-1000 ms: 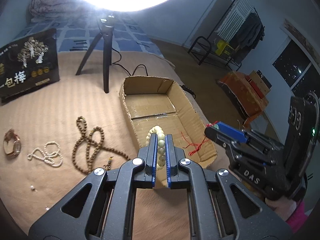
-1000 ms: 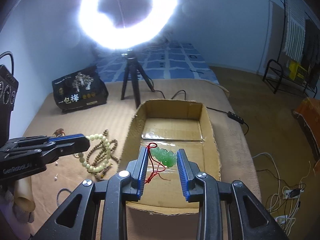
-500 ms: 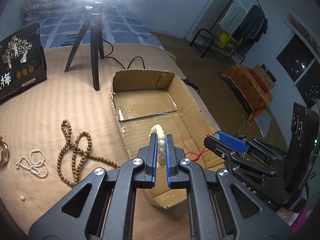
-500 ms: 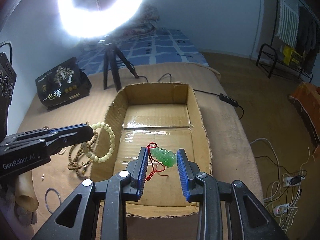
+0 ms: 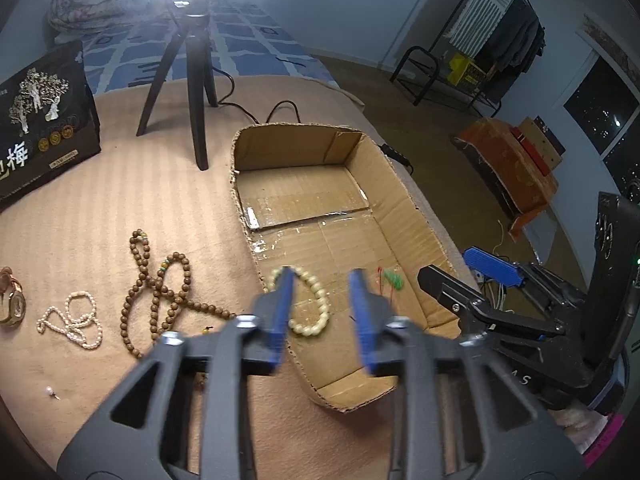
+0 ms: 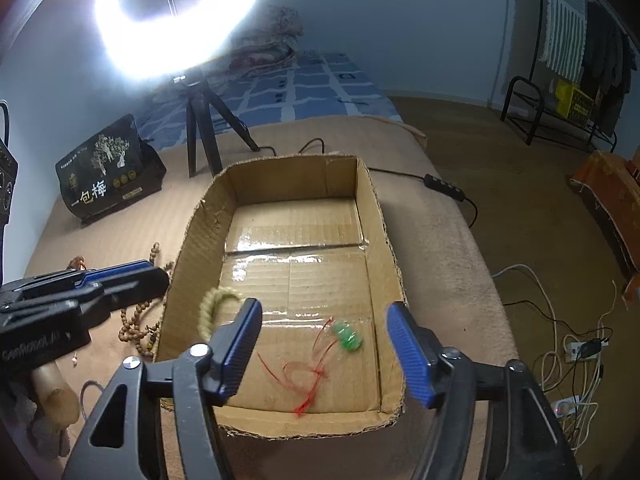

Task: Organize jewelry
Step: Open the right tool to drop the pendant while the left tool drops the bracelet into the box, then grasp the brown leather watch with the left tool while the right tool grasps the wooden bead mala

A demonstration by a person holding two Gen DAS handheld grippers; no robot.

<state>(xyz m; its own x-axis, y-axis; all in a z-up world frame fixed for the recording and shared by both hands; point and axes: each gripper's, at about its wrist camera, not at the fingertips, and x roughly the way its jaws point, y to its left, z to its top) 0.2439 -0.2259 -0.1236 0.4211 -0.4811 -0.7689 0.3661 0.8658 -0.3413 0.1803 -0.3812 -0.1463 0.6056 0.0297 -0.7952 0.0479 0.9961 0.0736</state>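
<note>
An open cardboard box (image 5: 404, 196) (image 6: 380, 216) sits on the tan bed cover. My left gripper (image 5: 320, 280) is open above the box's near left corner; a cream bead bracelet (image 5: 314, 304) lies between its fingers, blurred in the right wrist view (image 6: 210, 312). My right gripper (image 6: 322, 316) is open above the box's near end; a green jade pendant on red cord (image 6: 347, 334) lies loose on the box floor, also visible in the left wrist view (image 5: 393, 280). A brown bead necklace (image 5: 160, 292), a pearl strand (image 5: 76, 320) and a watch (image 5: 12, 300) lie left of the box.
A ring light on a black tripod (image 5: 192, 80) (image 6: 200, 124) stands behind the box with its cable (image 6: 448, 190) trailing right. A black printed bag (image 5: 36, 132) (image 6: 108, 168) stands at back left. A small pearl (image 5: 50, 391) lies near the front. The bed edge drops off right.
Both grippers have opened. The cream bracelet has dropped from my left gripper and the green pendant from my right gripper into the box.
</note>
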